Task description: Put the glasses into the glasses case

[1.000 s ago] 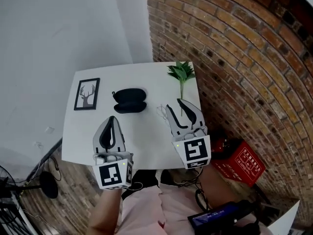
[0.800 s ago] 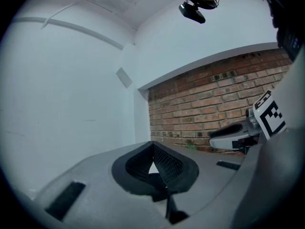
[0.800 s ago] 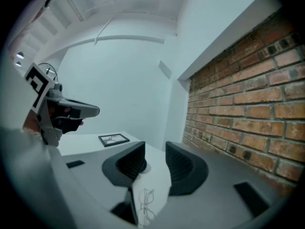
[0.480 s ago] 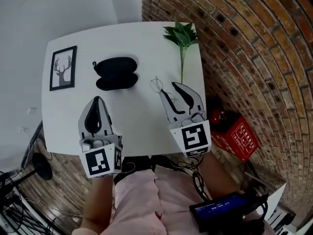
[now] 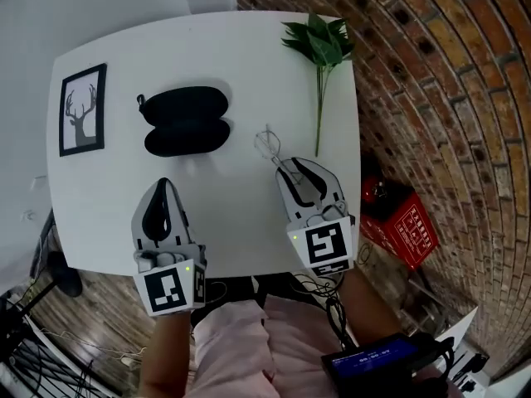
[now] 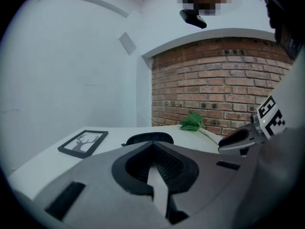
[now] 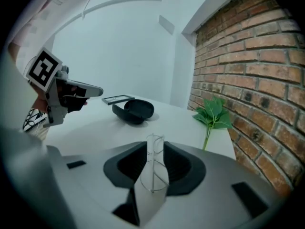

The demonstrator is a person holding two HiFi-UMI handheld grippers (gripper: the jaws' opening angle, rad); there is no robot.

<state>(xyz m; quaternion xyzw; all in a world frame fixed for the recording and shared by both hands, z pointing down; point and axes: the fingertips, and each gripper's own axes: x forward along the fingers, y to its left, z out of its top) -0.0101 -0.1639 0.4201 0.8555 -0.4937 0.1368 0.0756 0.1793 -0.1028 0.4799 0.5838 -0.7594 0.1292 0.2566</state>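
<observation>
- The brick wall [image 5: 431,73] runs along the right side of the scene; a plain white wall meets it at the far corner.
- The white surface [image 5: 207,48] stands against the brick wall and carries everything below.
- The right gripper [image 5: 290,166] reaches in from the near edge, on the right half of the surface. Its jaws have just been closing and now clasp the glasses, whose thin wire lies against both pads in the right gripper view.
- The left gripper [image 5: 163,182] is at the near left, well apart from the case. Its jaws are clenched tip to tip, with nothing between them.
- The glasses case [image 5: 184,121], black, lies open in the middle of the surface, to the left of the glasses and apart from them.
- The picture frame [image 5: 83,109], holding a deer drawing, lies flat at the far left.
- The green sprig [image 5: 322,48] lies along the right edge, leaves toward the far corner.
- The glasses [image 5: 267,143], thin wire frames, stick out past the right jaw tips toward the case. They are outside the case; whether they touch the surface cannot be told.
</observation>
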